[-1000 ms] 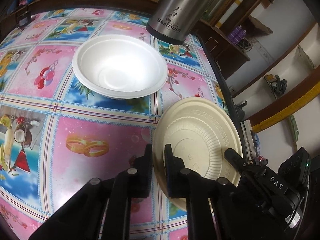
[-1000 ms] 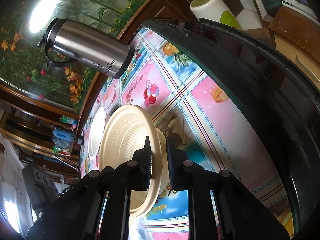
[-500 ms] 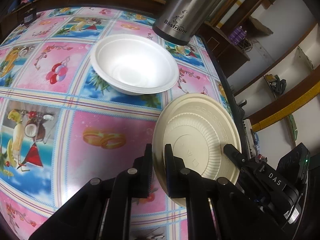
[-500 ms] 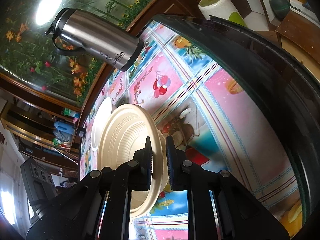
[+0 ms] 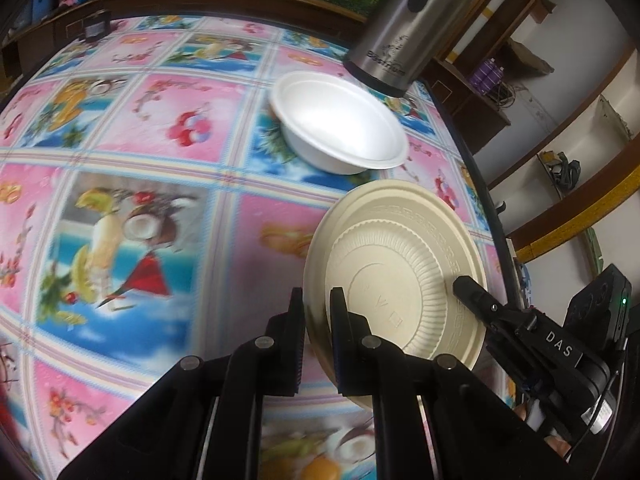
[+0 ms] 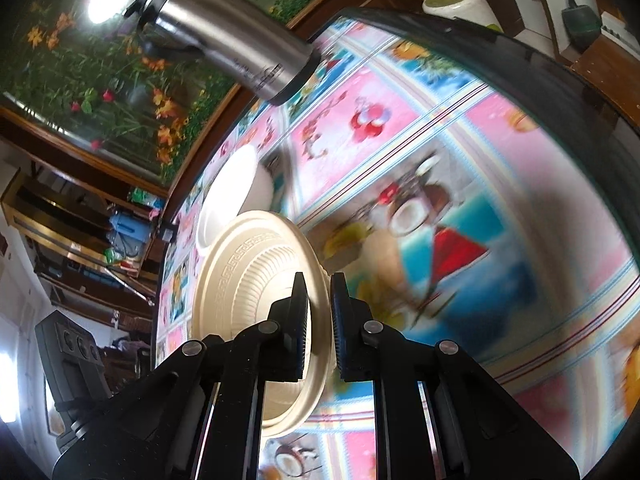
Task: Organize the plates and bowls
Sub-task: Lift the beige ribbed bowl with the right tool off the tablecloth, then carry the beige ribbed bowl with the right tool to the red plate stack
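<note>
Cream-coloured ribbed plate (image 5: 404, 280) is the landmark, held off the desk (image 5: 160, 168) between both tools. Left gripper (image 5: 318, 308): jaws narrow, clamped on the near-left rim of the plate, one pad under the rim and one on its upper face. Right gripper (image 6: 319, 312): jaws likewise narrow, pinching the opposite rim; in the left wrist view its black finger lies on the right side of the plate (image 6: 256, 292), beside a housing lettered "DAS". Plate sits tilted, its upper face with an embossed key-pattern band around the fluted well turned toward the left camera.

Under and around the plate: desk covered with a glossy patterned cloth, pink and blue squares with fruit, drinks and rings. Cloth appears smeared with blur in both views.

Just beyond the plate, apart from it: white bowl (image 5: 340, 128), upright on the desk. Seen edge-on past the plate in the right wrist view (image 6: 236, 196).

Beyond the bowl, near the far desk edge: stainless steel flask (image 5: 404, 36) with black base and black handle (image 6: 224, 36).

Farther than the flask: wooden frame with a floral panel, shelving to the side.
</note>
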The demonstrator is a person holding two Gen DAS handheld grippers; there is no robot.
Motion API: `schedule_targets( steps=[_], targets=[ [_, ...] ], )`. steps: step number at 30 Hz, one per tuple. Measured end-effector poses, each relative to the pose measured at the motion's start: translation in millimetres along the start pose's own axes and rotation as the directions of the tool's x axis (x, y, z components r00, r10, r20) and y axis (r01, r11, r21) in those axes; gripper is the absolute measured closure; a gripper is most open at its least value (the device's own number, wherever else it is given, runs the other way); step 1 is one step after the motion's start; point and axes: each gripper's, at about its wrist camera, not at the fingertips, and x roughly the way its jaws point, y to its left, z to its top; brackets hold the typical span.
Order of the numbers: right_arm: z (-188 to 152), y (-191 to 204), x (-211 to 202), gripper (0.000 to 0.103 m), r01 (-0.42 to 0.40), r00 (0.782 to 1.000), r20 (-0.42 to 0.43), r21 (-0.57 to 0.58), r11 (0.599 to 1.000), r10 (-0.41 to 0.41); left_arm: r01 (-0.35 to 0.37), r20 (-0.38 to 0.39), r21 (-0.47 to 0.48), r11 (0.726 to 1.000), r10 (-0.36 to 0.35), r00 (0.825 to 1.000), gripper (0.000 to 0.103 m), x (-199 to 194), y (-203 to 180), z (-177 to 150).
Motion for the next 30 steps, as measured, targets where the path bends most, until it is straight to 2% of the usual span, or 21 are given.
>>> schedule_targets(
  steps=[15,25,30],
  targets=[
    [-68,64,28,0.092,-0.055,0.995,-0.085,-0.082,0.995,0.048,-0.095,0.08,-0.009,0.995,0.095,0.992,0.092,-63,75,-36],
    [-108,115,33,0.092,-0.089,0.991,-0.116,-0.149,0.985,0.072,-0.11,0.175,-0.031,0.993,0.114,0.978,0.092,-117,117,-57],
    [-123,145,35,0.092,-0.104,0.989,-0.125,-0.196,0.975,0.08,-0.118,0.228,-0.057,0.991,0.128,0.965,0.092,-141,137,-64]
  ],
)
